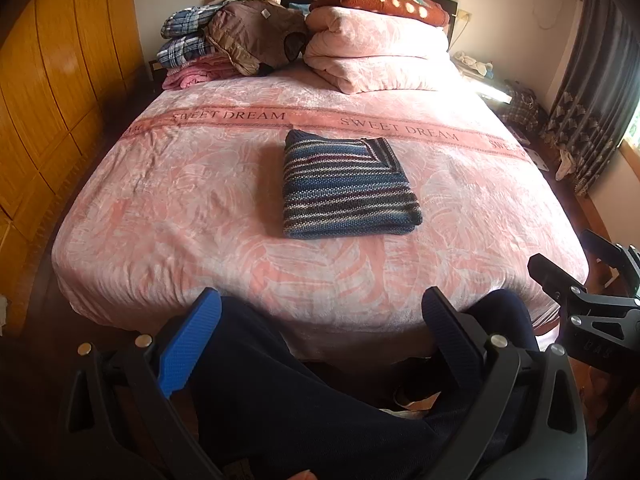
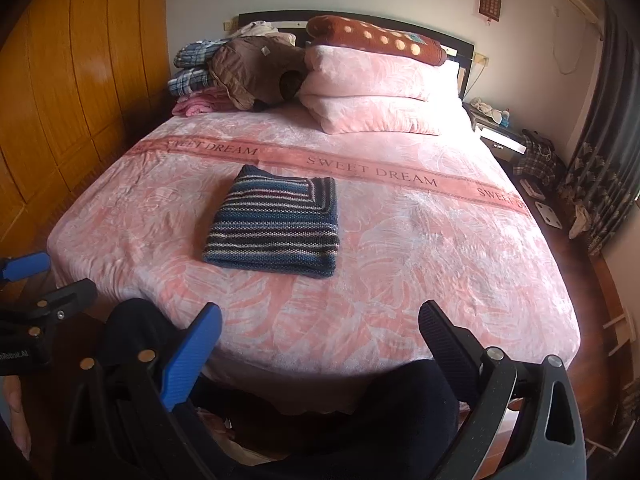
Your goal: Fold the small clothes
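— How many folded garments do you count on the bed?

— One striped knit sweater (image 1: 347,186), folded, alone on the pink bedspread (image 1: 168,208).

— And tongs?

— Two of mine: my left gripper (image 1: 322,320) and my right gripper (image 2: 320,324), each with two fingers, one blue and one dark.

— At the headboard?

— One folded pink quilt (image 1: 380,52), one brown dotted blanket (image 1: 376,0) on it, and one heap of clothes (image 1: 228,36) whose pieces I cannot count.

— Wall lamps?

— Two.
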A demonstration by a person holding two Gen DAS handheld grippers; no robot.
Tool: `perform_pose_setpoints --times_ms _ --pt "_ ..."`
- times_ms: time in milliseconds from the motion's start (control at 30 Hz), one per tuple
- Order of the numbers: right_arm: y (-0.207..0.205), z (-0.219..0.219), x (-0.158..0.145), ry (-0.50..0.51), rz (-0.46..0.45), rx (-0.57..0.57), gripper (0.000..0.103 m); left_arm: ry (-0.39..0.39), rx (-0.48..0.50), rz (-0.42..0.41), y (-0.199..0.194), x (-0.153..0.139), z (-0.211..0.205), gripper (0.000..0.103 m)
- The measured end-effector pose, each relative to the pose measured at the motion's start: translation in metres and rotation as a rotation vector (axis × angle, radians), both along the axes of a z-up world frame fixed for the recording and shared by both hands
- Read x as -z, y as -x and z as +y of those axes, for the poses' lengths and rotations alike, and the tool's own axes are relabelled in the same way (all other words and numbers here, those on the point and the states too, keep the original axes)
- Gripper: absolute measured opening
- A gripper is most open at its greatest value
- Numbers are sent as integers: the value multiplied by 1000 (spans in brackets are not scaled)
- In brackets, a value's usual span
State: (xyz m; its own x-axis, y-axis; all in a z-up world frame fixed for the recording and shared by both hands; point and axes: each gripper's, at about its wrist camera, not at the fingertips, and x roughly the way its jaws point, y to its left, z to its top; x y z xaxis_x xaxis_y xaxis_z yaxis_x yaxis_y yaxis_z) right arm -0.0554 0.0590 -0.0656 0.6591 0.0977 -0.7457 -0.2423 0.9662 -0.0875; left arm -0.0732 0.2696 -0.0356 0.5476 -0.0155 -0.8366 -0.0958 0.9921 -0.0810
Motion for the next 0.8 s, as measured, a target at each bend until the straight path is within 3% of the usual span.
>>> perform_pose_setpoints --times_ms 800 --pt "-15 4 3 -28 3 -11 99 -8 -13 18 -13 7 4 100"
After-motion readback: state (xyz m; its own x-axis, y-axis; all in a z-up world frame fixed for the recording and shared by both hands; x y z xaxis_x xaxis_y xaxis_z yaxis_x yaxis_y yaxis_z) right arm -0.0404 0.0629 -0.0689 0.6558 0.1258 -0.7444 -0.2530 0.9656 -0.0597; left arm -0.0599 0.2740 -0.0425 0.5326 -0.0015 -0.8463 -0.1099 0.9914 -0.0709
